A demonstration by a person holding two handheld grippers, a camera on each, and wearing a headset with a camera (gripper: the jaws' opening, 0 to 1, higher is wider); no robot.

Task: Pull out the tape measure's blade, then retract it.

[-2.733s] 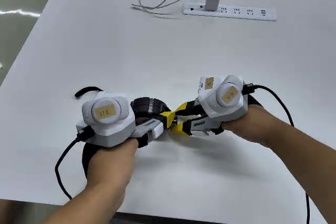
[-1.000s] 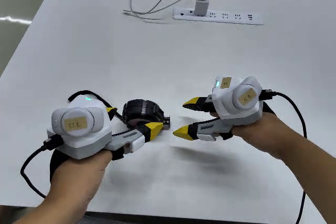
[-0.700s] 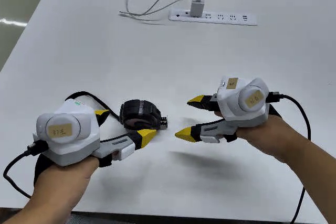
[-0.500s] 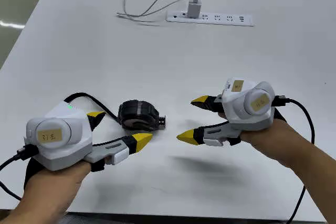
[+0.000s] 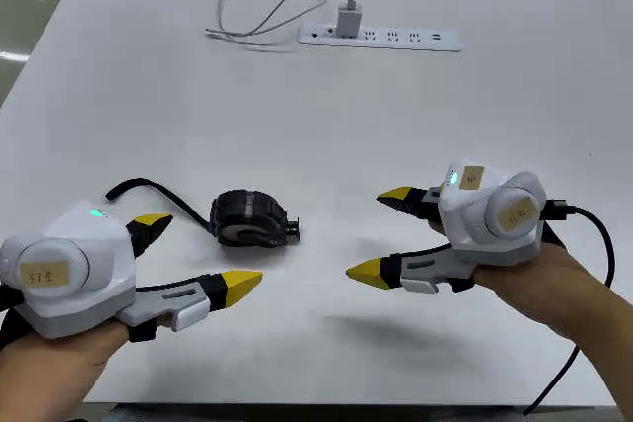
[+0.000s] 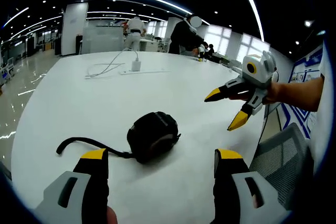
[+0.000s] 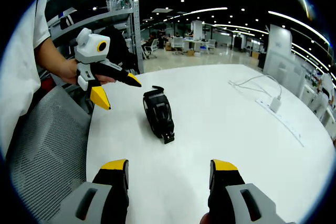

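A black tape measure [image 5: 250, 218] lies on the white table [image 5: 326, 116], its blade fully inside and its black wrist strap [image 5: 148, 188] trailing left. My left gripper [image 5: 203, 251] hovers open to its lower left, a short gap from the case. My right gripper [image 5: 384, 234] is open too, off to the right of the tape measure and well apart from it. From the left gripper view the tape measure [image 6: 152, 136] sits just beyond the yellow tips [image 6: 157, 156], with the right gripper [image 6: 227, 109] further off. The right gripper view has the tape measure [image 7: 159, 114] ahead and the left gripper [image 7: 118, 90] beyond it.
A white power strip [image 5: 381, 38] with a plugged charger [image 5: 348, 20] and a looped white cable [image 5: 267, 2] lies at the far side of the table. The table's near edge [image 5: 326, 404] runs just below both hands. Black cables trail from both grippers.
Both grippers let go of the tape measure and drew apart, left going down-left, right going right. Both stand open now. The tape measure stays on the table with its blade in.
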